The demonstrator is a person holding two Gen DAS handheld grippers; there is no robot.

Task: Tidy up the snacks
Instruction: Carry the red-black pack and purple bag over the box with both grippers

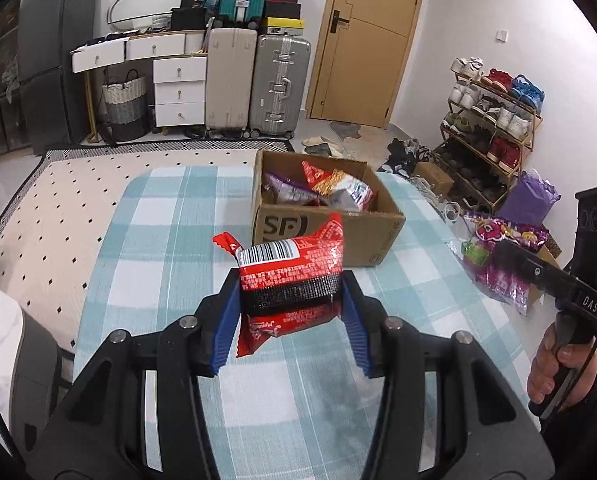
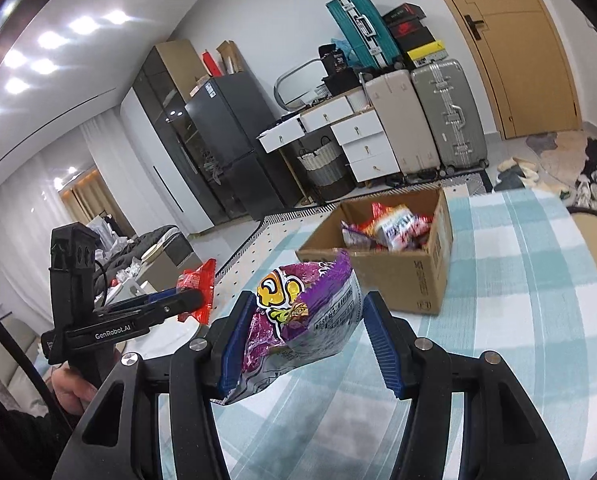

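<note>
So the left gripper (image 1: pixel 292 300) has its blue fingers (image 1: pixel 227 328) pinching a red snack bag (image 1: pixel 288 276), barcode side up, held clear above the checked tablecloth (image 1: pixel 170 240). Just beyond those fingertips sits an open cardboard box (image 1: pixel 362 236) with "SF" printed on the near wall. Inside it is a loose pile of snack packets (image 1: pixel 326 192): purple, red and silver ones, print too small to read.

Over on the right, the right gripper (image 2: pixel 304 332) is clamped on a purple snack bag (image 2: pixel 298 320) with a yellow cartoon face on it, also lifted off the cloth. The same box lies ahead and slightly right of its fingers.

From the right wrist camera the left tool's side reads "GenRobot.AI"; from the left one the right tool shows "DAS".
</note>
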